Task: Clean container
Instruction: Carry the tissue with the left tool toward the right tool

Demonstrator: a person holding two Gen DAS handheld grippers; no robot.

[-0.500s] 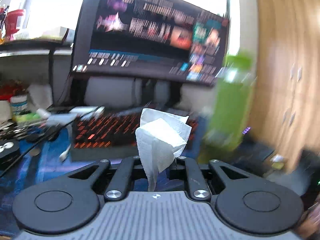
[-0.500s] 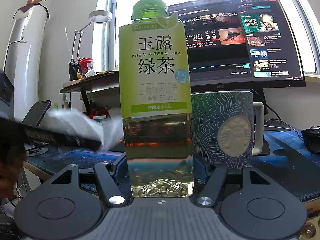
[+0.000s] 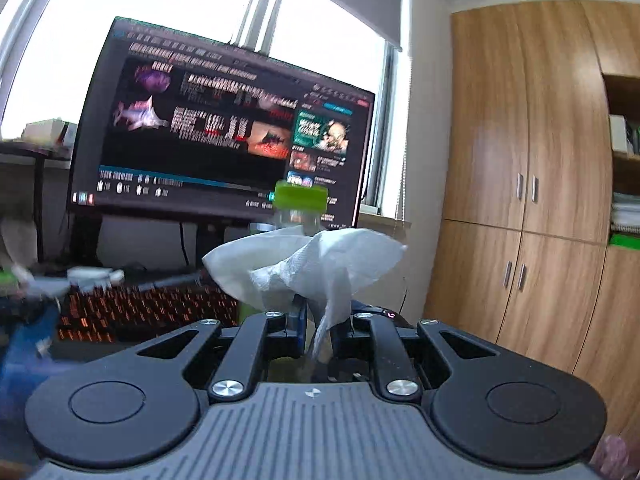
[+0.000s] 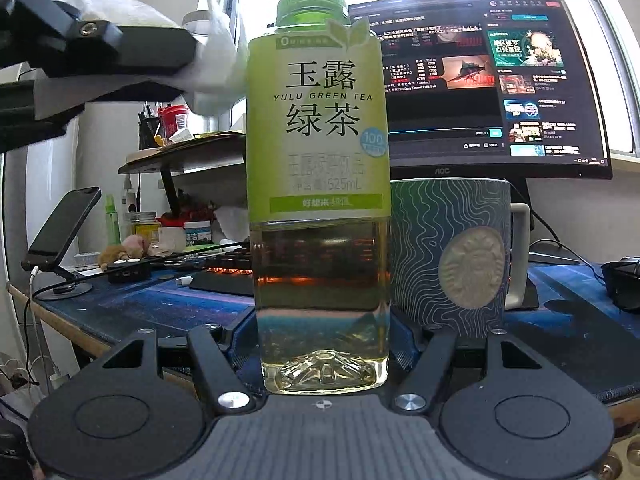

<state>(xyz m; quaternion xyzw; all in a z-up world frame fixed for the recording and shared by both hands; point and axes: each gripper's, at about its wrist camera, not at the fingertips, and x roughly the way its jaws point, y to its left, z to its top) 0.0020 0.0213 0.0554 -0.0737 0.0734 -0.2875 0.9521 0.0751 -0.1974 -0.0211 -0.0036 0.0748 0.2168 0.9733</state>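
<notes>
Your right gripper (image 4: 322, 344) is clamped on the green tea bottle (image 4: 318, 184), its fingers pressed against the clear lower part on both sides; the bottle stands upright in the grip, green cap on, with pale tea filling roughly the lower half below the label. Just behind it to the right sits a patterned blue-green mug (image 4: 452, 256) on the blue desk mat (image 4: 168, 304), and farther back the monitor (image 4: 500, 80) glows against the window. Your left gripper (image 3: 318, 328) has its fingers drawn together on a crumpled white tissue (image 3: 308, 268), which fans out above the tips. In the left wrist view the bottle's green cap (image 3: 301, 195) shows right behind the tissue; the tissue hides the bottle's shoulder, and you cannot tell there whether they touch. From the right wrist view your left gripper comes in at the upper left with the tissue bunched against the bottle's upper left side, near the label's top. A backlit keyboard (image 3: 144, 312) lies far left on the desk, and wooden cabinet doors (image 3: 520, 200) fill the right.
</notes>
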